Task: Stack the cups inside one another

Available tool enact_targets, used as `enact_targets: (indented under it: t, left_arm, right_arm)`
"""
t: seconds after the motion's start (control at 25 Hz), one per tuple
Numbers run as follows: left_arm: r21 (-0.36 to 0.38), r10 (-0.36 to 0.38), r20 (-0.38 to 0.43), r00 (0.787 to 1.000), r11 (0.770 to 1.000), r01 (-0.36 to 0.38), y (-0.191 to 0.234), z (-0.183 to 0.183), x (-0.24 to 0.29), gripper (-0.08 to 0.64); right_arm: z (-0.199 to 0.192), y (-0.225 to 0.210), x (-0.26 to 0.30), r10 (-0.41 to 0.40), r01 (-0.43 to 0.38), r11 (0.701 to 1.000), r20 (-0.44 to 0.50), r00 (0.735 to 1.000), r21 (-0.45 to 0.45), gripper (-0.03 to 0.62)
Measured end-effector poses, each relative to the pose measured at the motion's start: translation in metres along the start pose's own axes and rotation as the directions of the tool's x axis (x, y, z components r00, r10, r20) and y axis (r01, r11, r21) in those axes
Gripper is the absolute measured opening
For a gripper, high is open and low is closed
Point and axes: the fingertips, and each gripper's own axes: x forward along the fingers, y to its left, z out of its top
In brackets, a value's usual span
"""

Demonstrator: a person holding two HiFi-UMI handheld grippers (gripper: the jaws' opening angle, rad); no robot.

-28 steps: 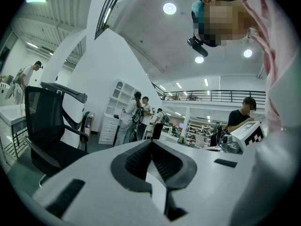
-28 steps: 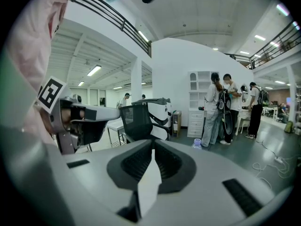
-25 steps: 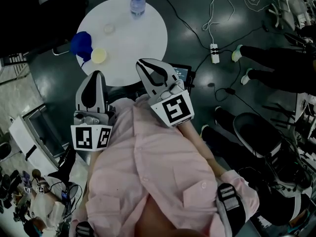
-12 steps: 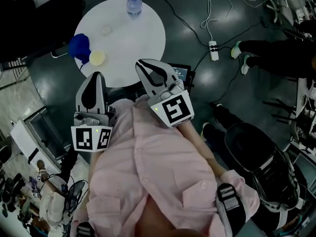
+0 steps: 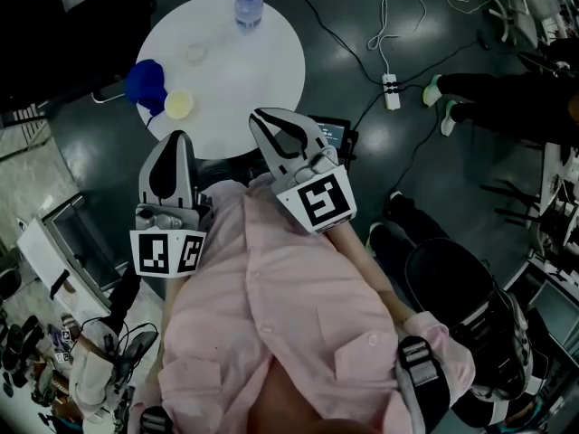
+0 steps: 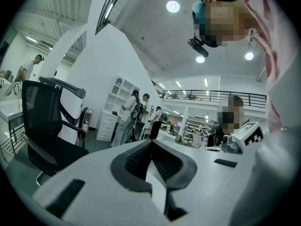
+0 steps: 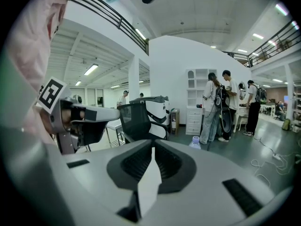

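While left tongs and right tongs hang near pink shirt, both pressed together and empty, cups sit unstacked on far round surface: blue cup and yellow cup at left edge, clear cup farther. Left tongs nearer; likely reach far-left.

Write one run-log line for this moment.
left tongs: shut, empty | right tongs: shut, empty | blue cup, yellow cup: unstacked on table

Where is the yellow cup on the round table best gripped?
At its rim, from above: the yellow cup seems to stand mouth up, so one jaw goes inside, one outside. Choose the side away from the blue cup close beside it.
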Motion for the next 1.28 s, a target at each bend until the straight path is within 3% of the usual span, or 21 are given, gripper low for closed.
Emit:
enact_targets:
  t: [0.72,1.08,1.28]
  left_arm:
    - [-0.043,0.000,-0.025,1.000,0.999,-0.001,0.030,0.004,0.001,0.018]
    - [-0.036,-0.016,-0.027,1.000,0.999,0.015,0.071,0.025,-0.008,0.018]
    - [-0.031,-0.030,-0.025,0.999,0.999,0.029,0.087,0.030,-0.009,0.018]
  right_arm:
    - [0.002,-0.002,0.050,-0.010,0.013,0.999,-0.067,0.998,0.038,0.038]
    - [-0.021,0.015,0.118,0.019,0.003,0.989,-0.149,0.989,0.147,0.043]
    - [-0.043,0.019,0.150,0.030,0.011,0.983,-0.217,0.976,0.185,0.089]
